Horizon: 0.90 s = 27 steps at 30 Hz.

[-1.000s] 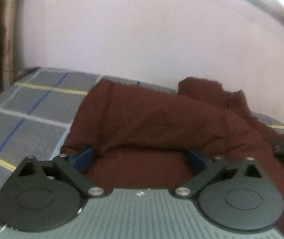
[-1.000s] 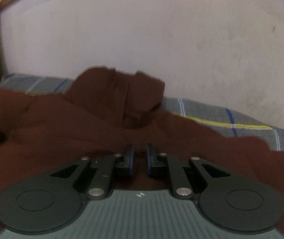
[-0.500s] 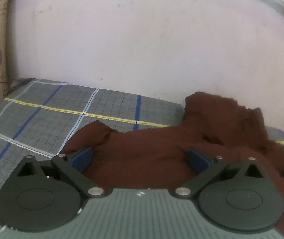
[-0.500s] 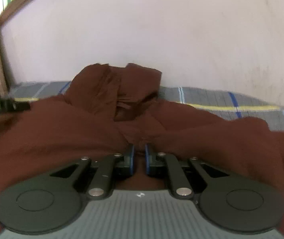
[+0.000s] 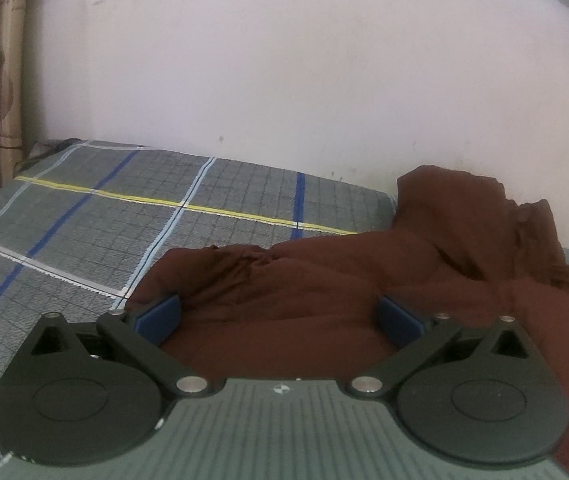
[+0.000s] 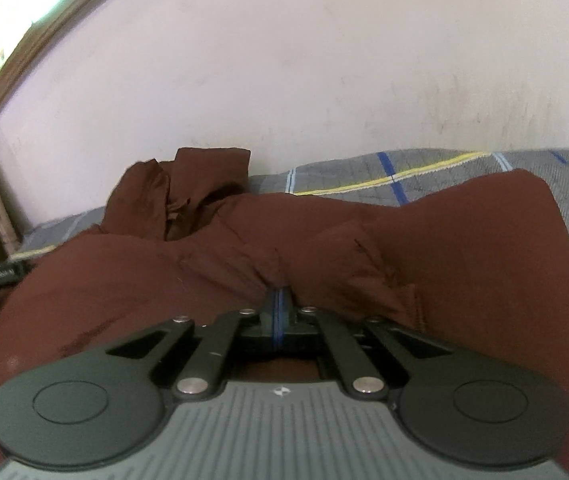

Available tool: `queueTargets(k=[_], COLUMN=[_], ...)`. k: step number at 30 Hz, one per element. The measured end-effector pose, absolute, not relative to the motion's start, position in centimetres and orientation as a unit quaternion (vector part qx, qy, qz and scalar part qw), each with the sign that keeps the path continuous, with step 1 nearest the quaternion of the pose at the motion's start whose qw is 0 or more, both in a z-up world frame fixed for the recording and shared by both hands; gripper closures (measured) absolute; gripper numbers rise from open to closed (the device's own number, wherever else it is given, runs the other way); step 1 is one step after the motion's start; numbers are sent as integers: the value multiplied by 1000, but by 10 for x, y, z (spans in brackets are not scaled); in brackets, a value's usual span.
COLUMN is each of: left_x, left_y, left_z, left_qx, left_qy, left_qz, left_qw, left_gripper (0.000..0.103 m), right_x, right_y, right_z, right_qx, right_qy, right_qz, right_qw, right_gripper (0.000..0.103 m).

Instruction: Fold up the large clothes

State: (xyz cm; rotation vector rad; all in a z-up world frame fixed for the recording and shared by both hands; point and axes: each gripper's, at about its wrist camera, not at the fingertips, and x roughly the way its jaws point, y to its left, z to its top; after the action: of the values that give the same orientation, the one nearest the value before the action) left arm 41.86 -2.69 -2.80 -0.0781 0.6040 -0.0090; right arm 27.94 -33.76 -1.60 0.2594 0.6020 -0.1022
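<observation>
- maroon garment [image 5: 324,280] lies rumpled on the plaid bedsheet [image 5: 104,216], its bunched collar end far against the wall.
- right gripper [image 6: 279,300] has gone from nearly closed to clenched on a pinch of the cloth (folds radiate from it).
- left gripper [image 5: 279,314] stays spread wide, cloth between its pads, gripping nothing.
- one hold secured; likely the left pinch comes next.

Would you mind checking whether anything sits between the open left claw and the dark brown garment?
Nothing visible does: the left claw is open with the dark brown garment directly between its blue pads, on the grey checked bedsheet.
</observation>
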Motion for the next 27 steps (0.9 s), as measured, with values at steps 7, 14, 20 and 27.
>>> queueTargets(k=[7, 14, 20, 27], left_x=[417, 415, 414, 412], left_y=[-29, -29, -29, -30], left_z=[-29, -28, -28, -27], left_qx=[-32, -30, -27, -23], left_qy=[298, 297, 295, 292], left_qz=[1, 5, 7, 11], left_qw=[954, 954, 955, 956], left_gripper=[0, 0, 0, 0], right_x=[280, 281, 282, 281], right_y=[-331, -326, -323, -319], right_z=[-18, -16, -16, -15], right_qx=[99, 81, 71, 52], right_qy=[286, 284, 285, 283], right_qz=[-64, -73, -77, -85], right_qw=[951, 953, 953, 954], right_gripper=[103, 103, 103, 103])
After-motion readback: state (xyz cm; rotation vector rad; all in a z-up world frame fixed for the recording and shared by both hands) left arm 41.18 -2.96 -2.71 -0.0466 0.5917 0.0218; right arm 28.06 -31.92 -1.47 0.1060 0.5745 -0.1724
